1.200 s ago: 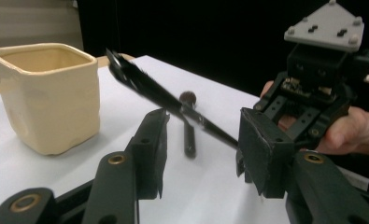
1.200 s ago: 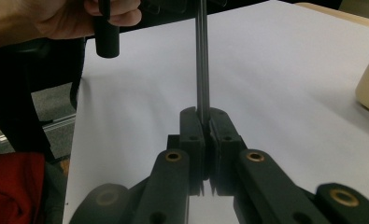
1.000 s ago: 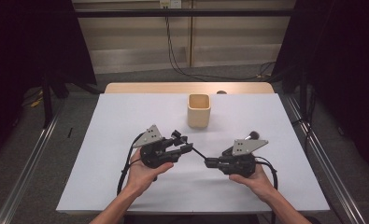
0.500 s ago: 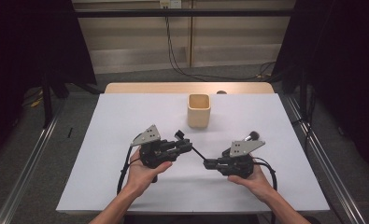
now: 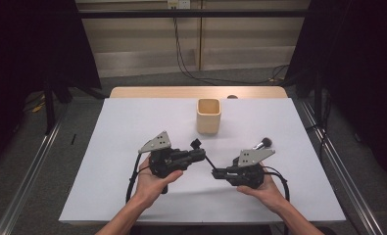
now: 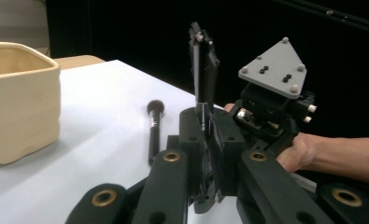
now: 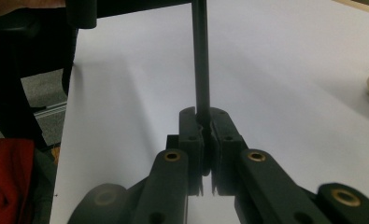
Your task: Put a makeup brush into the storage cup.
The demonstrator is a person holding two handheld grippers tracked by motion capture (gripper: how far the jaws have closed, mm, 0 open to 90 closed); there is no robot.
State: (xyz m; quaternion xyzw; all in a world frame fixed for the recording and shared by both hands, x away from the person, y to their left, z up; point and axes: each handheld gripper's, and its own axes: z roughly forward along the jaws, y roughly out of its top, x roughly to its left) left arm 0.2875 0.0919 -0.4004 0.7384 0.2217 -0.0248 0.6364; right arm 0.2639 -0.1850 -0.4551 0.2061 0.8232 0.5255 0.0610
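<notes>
A slim black stick-like tool (image 5: 208, 162) with a wider black head hangs just above the white table (image 5: 132, 127), between my two grippers. My left gripper (image 5: 201, 154) is shut on its head end; in the left gripper view the jaws (image 6: 205, 121) clamp the flat black part (image 6: 203, 60), which stands upright. My right gripper (image 5: 216, 172) is shut on the thin handle end; in the right gripper view the rod (image 7: 200, 56) rises straight out of the shut jaws (image 7: 203, 123). A hand holds each gripper.
A cream square cup (image 5: 208, 116) stands upright at the table's far middle and appears at left in the left gripper view (image 6: 18, 102). A black round-headed brush (image 5: 263, 143) lies on the table behind my right gripper, also visible as the brush (image 6: 153, 130).
Both grippers have drifted slightly with the tool between them. Neither hold has changed.
</notes>
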